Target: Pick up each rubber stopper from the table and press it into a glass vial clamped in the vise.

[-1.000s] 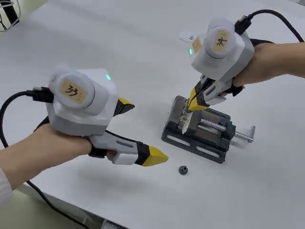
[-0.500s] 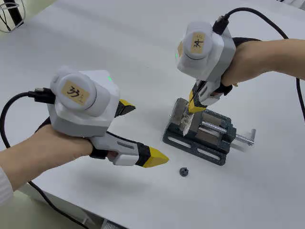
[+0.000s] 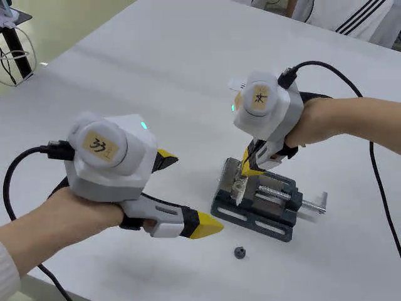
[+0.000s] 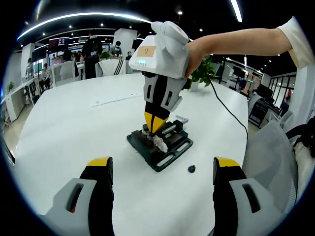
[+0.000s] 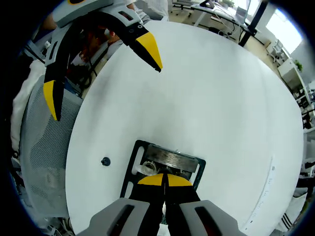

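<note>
Head view: the left gripper (image 3: pixel 188 191) hangs with jaws spread wide. A rubber stopper (image 3: pixel 239 253) lies on the table (image 3: pixel 156 75) at six o'clock of the vise (image 3: pixel 276 216).

Left gripper view: the stopper sits at the vise's four o'clock.

Right gripper view: the right gripper (image 5: pixel 164 181), jaws pressed together, is over the vise.

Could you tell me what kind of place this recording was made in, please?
Likely an open-plan office or lab: a large white table with a small vise, people in the background, and strip lights overhead.

Vise (image 3: pixel 279 213): dark matt metal, bright screw (image 3: pixel 270 192). Table (image 3: pixel 156 75): smooth matt white. Stopper (image 3: pixel 239 253): dull dark rubber.
</note>
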A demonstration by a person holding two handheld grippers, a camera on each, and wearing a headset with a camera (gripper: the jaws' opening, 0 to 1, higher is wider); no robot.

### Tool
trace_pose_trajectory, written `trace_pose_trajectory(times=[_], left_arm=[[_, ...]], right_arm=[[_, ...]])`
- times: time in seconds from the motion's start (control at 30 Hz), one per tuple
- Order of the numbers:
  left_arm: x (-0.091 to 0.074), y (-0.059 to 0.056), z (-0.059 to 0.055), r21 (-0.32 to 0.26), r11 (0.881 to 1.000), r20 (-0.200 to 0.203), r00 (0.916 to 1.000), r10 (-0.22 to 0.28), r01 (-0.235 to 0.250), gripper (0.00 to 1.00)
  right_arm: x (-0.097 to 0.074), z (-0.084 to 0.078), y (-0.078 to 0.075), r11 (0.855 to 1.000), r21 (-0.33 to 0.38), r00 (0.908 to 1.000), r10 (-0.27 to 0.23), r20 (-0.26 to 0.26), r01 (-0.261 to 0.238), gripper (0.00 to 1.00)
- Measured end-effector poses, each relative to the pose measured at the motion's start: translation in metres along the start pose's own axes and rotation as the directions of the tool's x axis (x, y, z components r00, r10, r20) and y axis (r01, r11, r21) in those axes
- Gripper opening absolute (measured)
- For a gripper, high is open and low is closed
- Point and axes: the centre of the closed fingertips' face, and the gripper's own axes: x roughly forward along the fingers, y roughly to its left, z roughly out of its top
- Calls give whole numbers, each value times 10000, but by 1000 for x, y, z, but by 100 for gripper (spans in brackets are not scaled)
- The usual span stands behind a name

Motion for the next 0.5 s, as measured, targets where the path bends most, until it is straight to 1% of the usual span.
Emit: trace_pose_trajectory(times=[0.07,0.17,0.23,0.3,0.4,0.5], left_arm=[[-2,-1,3,89,10000,56,10000,-16,15,82],[-2,-2,5,116,9999,99,10000,7,-8,82],[-1,-5,6,91,10000,117,9999,-7,6,82],[-1,-8,6,157,9999,108,9999,-40,38,82],[0,-9,5,135,9999,106,9999,-80,78,82],[0,-10,3,121,9999,85,9999,-93,92,82]], right_arm=[[0,1,0,9999,-104,10000,-18,-94,17,0],[0,1,-1,9999,135,9999,42,-143,-40,0],[0,0,-4,9995,301,9999,105,-78,-103,0],[0,-1,-4,9998,146,9999,121,67,-122,0],[0,-2,-6,9999,-135,9996,6,273,-3,0],[0,-2,-5,10000,-57,9993,-50,374,52,0]])
